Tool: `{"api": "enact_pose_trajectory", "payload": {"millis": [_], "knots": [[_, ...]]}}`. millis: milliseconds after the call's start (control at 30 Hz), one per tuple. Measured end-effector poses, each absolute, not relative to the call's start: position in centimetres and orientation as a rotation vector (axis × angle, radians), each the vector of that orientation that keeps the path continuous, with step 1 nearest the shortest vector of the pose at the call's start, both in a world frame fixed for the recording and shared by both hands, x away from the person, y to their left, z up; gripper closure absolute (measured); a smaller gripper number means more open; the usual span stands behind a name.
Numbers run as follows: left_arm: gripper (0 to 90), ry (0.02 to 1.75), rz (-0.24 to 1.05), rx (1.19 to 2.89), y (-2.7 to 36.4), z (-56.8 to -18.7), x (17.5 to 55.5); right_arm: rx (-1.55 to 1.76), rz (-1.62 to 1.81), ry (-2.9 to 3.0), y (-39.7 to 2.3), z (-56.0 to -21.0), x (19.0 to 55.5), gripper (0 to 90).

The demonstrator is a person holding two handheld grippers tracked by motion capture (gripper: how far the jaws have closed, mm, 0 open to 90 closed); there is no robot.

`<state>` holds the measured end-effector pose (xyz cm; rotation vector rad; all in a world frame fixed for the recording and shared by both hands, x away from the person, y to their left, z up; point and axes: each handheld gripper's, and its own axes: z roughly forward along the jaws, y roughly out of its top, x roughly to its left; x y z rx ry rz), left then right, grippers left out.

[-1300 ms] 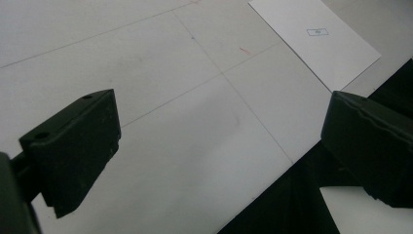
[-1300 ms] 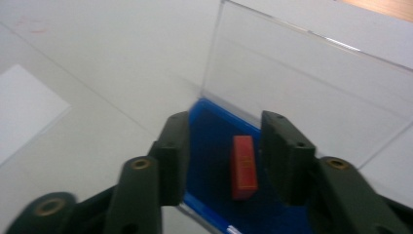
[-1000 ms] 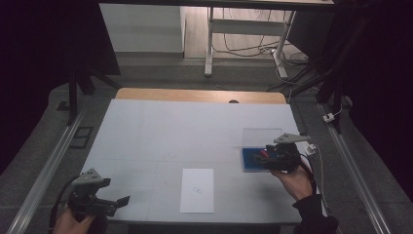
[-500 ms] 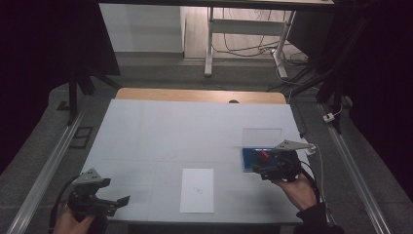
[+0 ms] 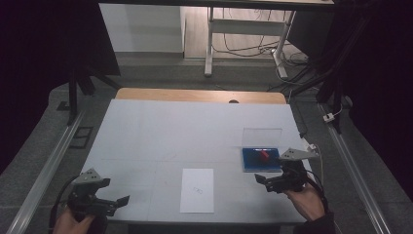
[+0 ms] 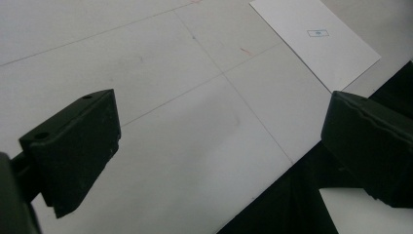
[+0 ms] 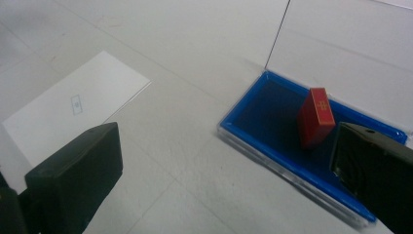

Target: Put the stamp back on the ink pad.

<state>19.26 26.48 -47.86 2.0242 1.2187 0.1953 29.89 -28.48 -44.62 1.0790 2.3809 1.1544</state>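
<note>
One red block (image 7: 316,117) stands in one blue tray (image 7: 272,141). One paper sheet (image 5: 197,190) lies left of it. Both grippers, left (image 5: 114,202) and right (image 5: 261,179), gape wide, empty.

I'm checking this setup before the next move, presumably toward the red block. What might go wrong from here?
1. The red block stands tilted in the blue tray; a nudge from the open right tongs may topple it.
2. The clear lid stands upright behind the tray, so a high reach could knock it.
3. The left tongs sit at the table's near edge by the white card; a sweep might shift it.
</note>
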Motion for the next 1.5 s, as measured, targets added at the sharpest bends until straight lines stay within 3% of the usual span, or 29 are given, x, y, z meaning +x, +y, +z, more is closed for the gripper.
{"api": "enact_pose_trajectory", "payload": {"millis": [900,1500], "knots": [[1.5,1.219,0.191,2.016,26.6,-47.8,19.3,1.268,1.146,2.193,-33.9,-44.6,24.2,0.0],[1.5,1.220,0.192,2.021,26.6,-47.8,19.2,1.365,0.996,2.220,-34.8,-45.6,22.1,0.0]]}}
